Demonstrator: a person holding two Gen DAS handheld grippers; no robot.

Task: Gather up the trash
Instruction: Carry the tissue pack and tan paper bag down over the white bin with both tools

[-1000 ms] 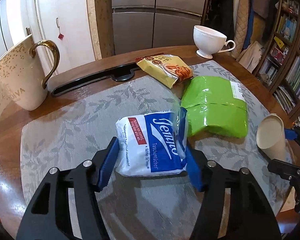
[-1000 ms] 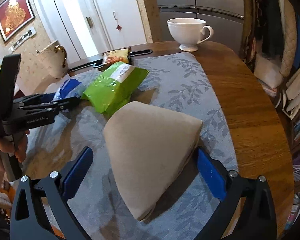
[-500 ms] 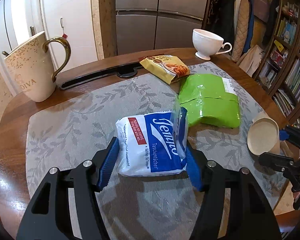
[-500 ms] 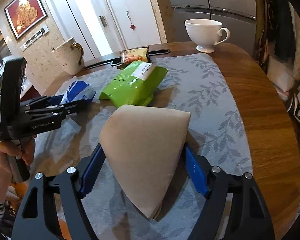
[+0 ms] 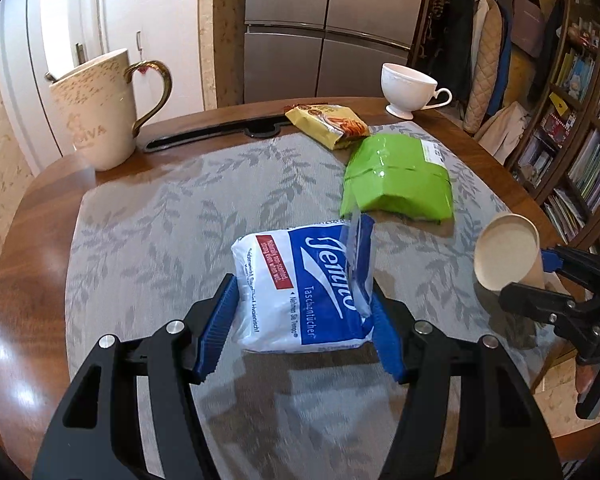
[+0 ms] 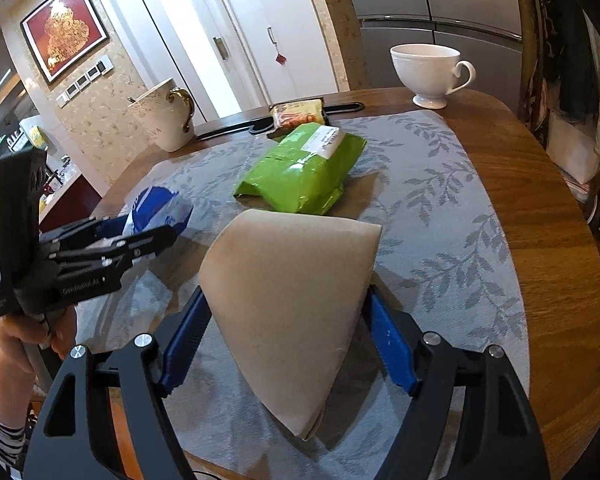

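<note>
Right gripper (image 6: 286,334): jaws have just closed onto the paper cup (image 6: 290,296), now clamped, lifted off the placemat (image 6: 452,216). Left gripper (image 5: 302,322) clamped on tissue pack (image 5: 300,288). Green pouch (image 5: 398,178) remains at one o'clock, snack wrapper (image 5: 326,122) beyond; both uncollected.

A white-and-blue tissue pack (image 5: 300,292) with a red label patch is seen at the centre of the left wrist view, between blue pads (image 5: 216,328) on a black left gripper (image 5: 302,330). At 1 o'clock from it a bright green pouch (image 5: 398,178) with a white label is shown, and beyond that a yellow snack packet (image 5: 326,124) printed in orange. The placemat (image 5: 172,216) is patterned — grey leaves on paler grey — over a brown wooden table (image 5: 28,232). At 10 o'clock a cream mug (image 5: 96,112) with gold speckles and a gold handle is seen; at 1 o'clock, a plain white cup (image 5: 410,88). A beige paper cup (image 6: 292,300) is framed by the right gripper (image 6: 288,344) — black, with blue pads.
</note>
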